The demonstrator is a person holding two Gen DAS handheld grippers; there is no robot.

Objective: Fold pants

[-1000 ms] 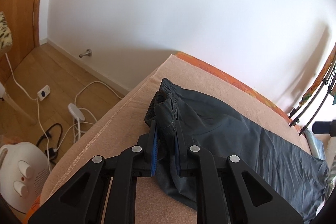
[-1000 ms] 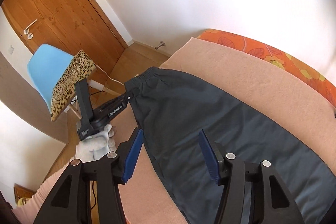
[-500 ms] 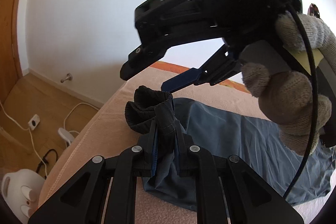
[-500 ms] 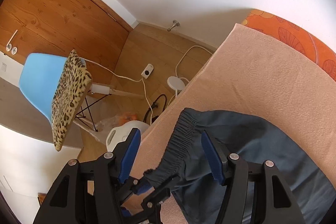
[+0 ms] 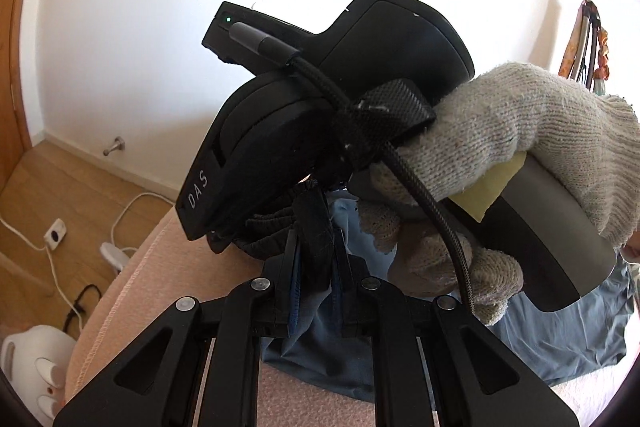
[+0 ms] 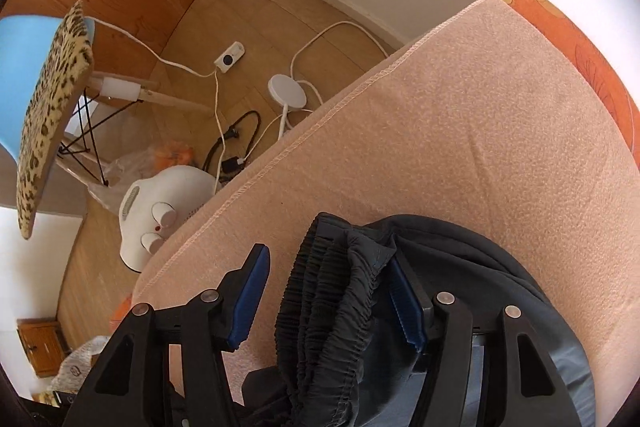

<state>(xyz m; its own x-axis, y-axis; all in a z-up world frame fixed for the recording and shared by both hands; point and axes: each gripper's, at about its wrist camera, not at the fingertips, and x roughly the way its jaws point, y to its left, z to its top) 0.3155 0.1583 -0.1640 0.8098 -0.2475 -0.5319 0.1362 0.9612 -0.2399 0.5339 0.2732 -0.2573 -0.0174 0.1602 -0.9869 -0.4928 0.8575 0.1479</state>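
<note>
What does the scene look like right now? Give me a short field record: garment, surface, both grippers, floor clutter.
garment: dark grey pants, waistband bunched and lifted
surface: peach blanket over an orange patterned sheet
left gripper: shut on the pants fabric near the waistband
right gripper: open, fingers either side of the gathered waistband, not clamped
right hand: knit glove, holding the right gripper's handle just above the left gripper
floor clutter: white fan heater, power strip, cables, chair with leopard-print cushion
</note>
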